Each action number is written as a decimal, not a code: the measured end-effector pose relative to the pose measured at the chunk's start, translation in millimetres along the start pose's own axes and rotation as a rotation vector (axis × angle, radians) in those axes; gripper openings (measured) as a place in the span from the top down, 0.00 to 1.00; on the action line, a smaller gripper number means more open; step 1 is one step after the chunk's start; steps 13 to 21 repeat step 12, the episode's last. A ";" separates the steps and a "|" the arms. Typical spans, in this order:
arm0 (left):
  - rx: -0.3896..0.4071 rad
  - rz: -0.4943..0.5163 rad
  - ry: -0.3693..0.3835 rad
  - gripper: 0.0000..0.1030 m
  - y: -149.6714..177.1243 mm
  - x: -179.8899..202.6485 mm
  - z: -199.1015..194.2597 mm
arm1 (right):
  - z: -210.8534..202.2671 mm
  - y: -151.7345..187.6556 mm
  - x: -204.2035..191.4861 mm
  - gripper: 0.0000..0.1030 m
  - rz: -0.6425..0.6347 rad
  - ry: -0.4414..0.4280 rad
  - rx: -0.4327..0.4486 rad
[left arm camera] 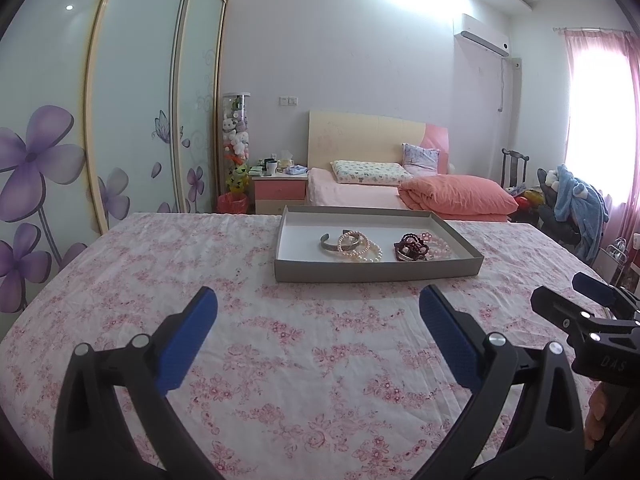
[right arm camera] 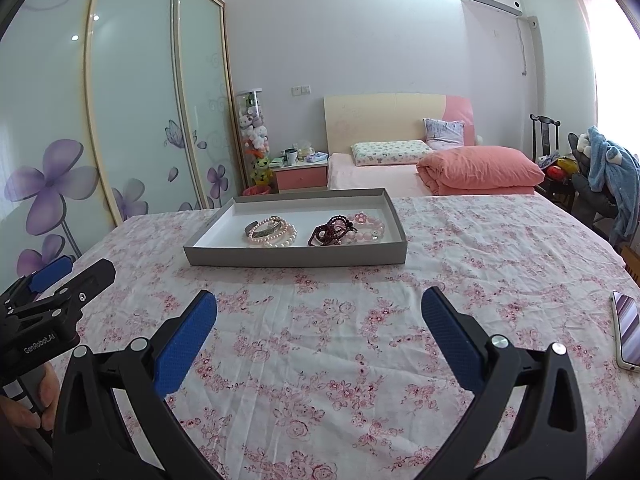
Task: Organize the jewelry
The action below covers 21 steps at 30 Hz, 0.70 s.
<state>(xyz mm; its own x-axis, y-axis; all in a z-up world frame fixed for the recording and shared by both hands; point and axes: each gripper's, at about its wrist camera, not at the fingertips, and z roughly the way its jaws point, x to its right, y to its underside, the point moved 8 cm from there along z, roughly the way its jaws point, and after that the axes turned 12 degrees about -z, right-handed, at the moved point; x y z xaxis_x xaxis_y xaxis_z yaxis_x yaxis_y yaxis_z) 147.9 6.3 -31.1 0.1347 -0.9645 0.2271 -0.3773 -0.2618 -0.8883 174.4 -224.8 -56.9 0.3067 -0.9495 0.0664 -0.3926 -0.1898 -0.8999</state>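
- Grey tray [left arm camera: 376, 270]: ahead of both grippers on the flowered cloth, well apart from the fingertips; holds two clusters of jewelry.
- Pearl bracelets [left arm camera: 360, 246] with silver cuff [left arm camera: 334, 242]: tray's middle.
- Dark bead bracelets [left arm camera: 410, 246] with pink beads [left arm camera: 438, 246]: to their right.
- Left gripper [left arm camera: 318, 340]: fingers spread, empty, above cloth.
- Right gripper [right arm camera: 320, 340]: fingers spread, empty.
- Flowered cloth [right arm camera: 320, 360]: pink-on-white, wrinkled.
- Phone [right arm camera: 628, 330]: right of right gripper.
- Beyond: bed [left arm camera: 360, 196], sliding wardrobe [left arm camera: 120, 120].
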 end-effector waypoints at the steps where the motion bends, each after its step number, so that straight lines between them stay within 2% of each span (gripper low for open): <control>1: -0.001 0.001 0.000 0.04 0.4 0.5 0.2 | 0.2 0.6 0.6 0.02 0.000 -0.001 -0.001; 21: -0.012 0.001 0.006 0.04 4.5 2.1 -1.0 | 0.1 1.0 -0.5 0.02 0.001 -0.001 -0.002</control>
